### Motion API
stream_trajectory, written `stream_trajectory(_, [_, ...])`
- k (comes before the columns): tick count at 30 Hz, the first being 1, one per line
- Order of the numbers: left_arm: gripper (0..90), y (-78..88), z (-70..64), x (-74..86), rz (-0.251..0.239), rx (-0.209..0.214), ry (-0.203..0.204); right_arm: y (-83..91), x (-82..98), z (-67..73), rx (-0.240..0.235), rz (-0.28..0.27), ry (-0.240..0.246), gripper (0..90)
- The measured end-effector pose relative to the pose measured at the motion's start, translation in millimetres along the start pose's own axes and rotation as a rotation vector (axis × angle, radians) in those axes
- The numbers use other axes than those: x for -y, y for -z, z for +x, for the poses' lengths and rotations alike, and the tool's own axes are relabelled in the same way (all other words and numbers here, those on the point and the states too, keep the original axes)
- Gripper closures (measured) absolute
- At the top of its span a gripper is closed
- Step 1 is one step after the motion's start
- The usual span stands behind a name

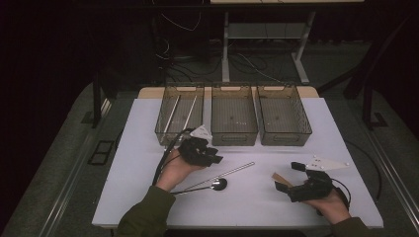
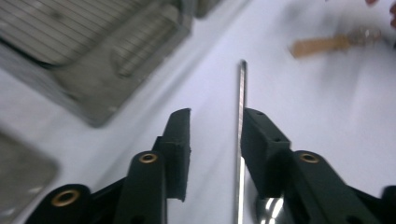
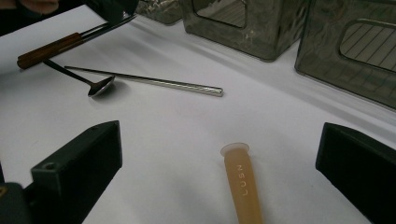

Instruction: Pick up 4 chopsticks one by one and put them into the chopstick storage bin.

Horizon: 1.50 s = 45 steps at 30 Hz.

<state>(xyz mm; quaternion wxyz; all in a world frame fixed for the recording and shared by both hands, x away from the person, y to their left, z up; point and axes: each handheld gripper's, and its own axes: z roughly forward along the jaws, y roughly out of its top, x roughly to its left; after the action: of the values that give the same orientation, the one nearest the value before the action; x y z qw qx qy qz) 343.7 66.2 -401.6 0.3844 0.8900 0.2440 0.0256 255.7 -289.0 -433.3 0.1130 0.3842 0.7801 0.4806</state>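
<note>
Metal straw point(image 1: 231, 171) lies on white table point(image 1: 148, 123), dark room.

The left gripper point(image 1: 210, 157) angles down with jaws partly apart, while the right gripper point(image 1: 286, 175) rests wide-jawed.

Both grippers, left point(image 1: 213, 157) and right point(image 1: 289, 177), are black with blocky jaws, brass-ringed pivot screws, a pale three-cornered plate on top and a trailing black cable; the sleeves behind them are olive green.

Straw point(image 1: 231, 172) & spoon point(image 1: 218, 184) mid-table, 3 bins point(image 1: 234, 136) behind, tube point(image 1: 280, 177) to right.
</note>
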Motion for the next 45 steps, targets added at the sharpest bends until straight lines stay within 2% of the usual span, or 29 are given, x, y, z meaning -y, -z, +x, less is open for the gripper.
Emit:
stream_trajectory(5, [71.8,-16.9,-8.7,0.5,0.055,0.018,-0.023,1.0,-0.1,0.1,-0.001,0.0,0.002,0.7])
stream_trajectory(8, [73.0,-25.7,-11.8,0.2,0.084,0.011,-0.034,0.8,0.0,0.1,-0.002,0.0,0.003,0.7])
stream_trajectory(11, [74.0,-33.7,-11.0,-1.2,0.119,0.013,-0.071,0.6,-0.2,0.3,-0.003,0.0,0.004,0.7])
stream_trajectory(17, [77.9,-46.9,-16.3,-3.2,0.146,0.01,-0.042,0.5,-0.2,0.0,-0.003,-0.001,0.005,0.7])
stream_trajectory(18, [78.0,-47.5,-16.1,-3.8,0.166,0.011,-0.053,0.3,-0.2,-0.1,-0.002,0.0,0.006,0.7])
stream_trajectory(20, [78.0,-51.7,-17.0,-4.0,0.162,0.01,-0.041,0.2,-0.2,-0.1,-0.002,0.0,0.005,0.7])
stream_trajectory(22, [77.9,-52.7,-15.5,-4.9,0.196,0.017,-0.068,0.3,-0.2,0.1,-0.003,0.0,0.006,0.7])
stream_trajectory(23, [78.0,-55.0,-17.2,-4.4,0.181,0.016,-0.045,0.4,-0.2,0.0,-0.003,0.0,0.006,0.7])
stream_trajectory(25, [78.2,-55.2,-17.1,-4.9,0.187,0.016,-0.044,0.5,-0.2,-0.1,-0.003,0.0,0.005,0.7])
stream_trajectory(28, [79.9,-56.0,-16.1,-5.8,0.195,0.012,-0.059,0.4,-0.3,0.0,-0.003,0.001,0.004,0.7])
stream_trajectory(29, [80.6,-55.2,-15.2,-6.5,0.217,0.014,-0.074,0.2,-0.2,0.0,-0.003,0.0,0.006,0.7])
stream_trajectory(30, [80.8,-55.8,-16.0,-6.9,0.219,0.011,-0.064,0.2,-0.3,0.1,-0.003,0.0,0.006,0.7])
stream_trajectory(31, [80.9,-57.7,-18.1,-7.0,0.201,0.003,-0.043,-0.1,-0.3,-0.1,-0.002,-0.001,0.011,0.7])
stream_trajectory(32, [81.2,-56.9,-17.7,-8.0,0.225,0.002,-0.068,-0.2,-0.3,0.0,-0.003,0.0,0.01,0.7])
stream_trajectory(33, [81.5,-56.6,-18.7,-8.2,0.237,0.0,-0.06,-0.2,-0.3,0.1,-0.003,0.001,0.01,0.7])
stream_trajectory(35, [83.0,-56.9,-18.4,-9.2,0.246,-0.001,-0.077,-0.3,-0.3,0.1,-0.002,0.001,0.009,0.7])
stream_trajectory(41, [85.1,-57.8,-19.2,-8.9,0.237,0.0,-0.101,-0.4,-0.2,0.6,-0.001,0.005,0.004,0.7])
stream_trajectory(45, [85.3,-57.1,-17.5,-9.2,0.234,0.01,-0.135,0.0,-0.2,0.4,-0.001,0.005,0.002,0.7])
